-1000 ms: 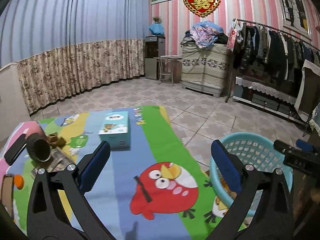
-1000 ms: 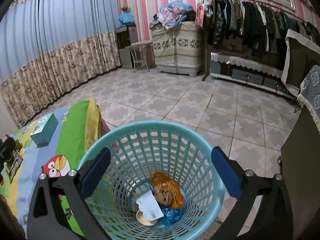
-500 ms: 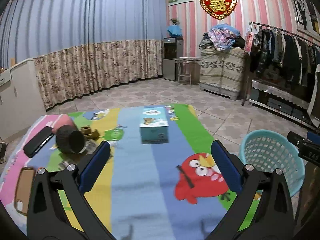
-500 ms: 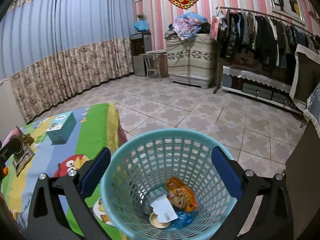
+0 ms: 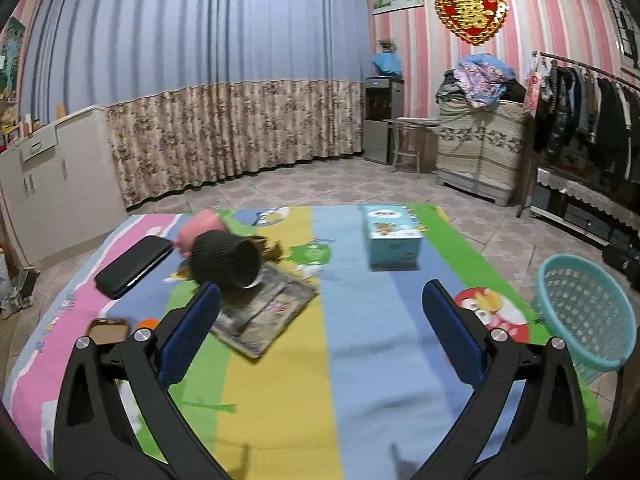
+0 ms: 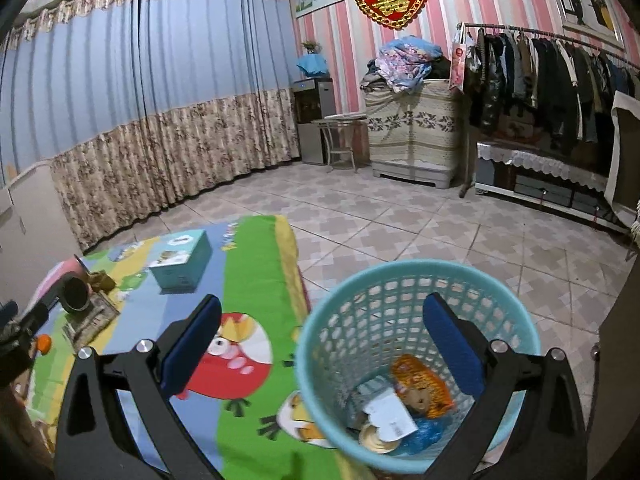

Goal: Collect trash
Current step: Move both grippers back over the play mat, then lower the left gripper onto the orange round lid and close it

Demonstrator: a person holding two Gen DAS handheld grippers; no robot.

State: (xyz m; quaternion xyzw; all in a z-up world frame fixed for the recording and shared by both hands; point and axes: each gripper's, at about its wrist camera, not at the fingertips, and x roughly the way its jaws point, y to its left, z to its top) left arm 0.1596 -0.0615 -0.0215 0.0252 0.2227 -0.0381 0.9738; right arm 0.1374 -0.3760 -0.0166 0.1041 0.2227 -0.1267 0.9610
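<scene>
Left tongs [image 5: 320,320] and right tongs [image 6: 320,324] both spread wide, nothing gripped. Flat wrapper [image 5: 260,316] seen on desk [image 5: 360,360], pinned under tipped black cup [image 5: 226,260]. Basket [image 6: 416,364] beside desk edge. Risks judged: cup dragged along, phone [image 5: 132,260] mistaken for trash.

- Tabletop [image 5: 360,360] under a striped cartoon cloth: tissue box [image 5: 392,236] far right; tipped dark cup [image 5: 226,258], flat packet [image 5: 264,312], black phone [image 5: 134,260] left.
- Tiled floor [image 6: 440,220]: teal basket [image 6: 416,360] right of tabletop.
</scene>
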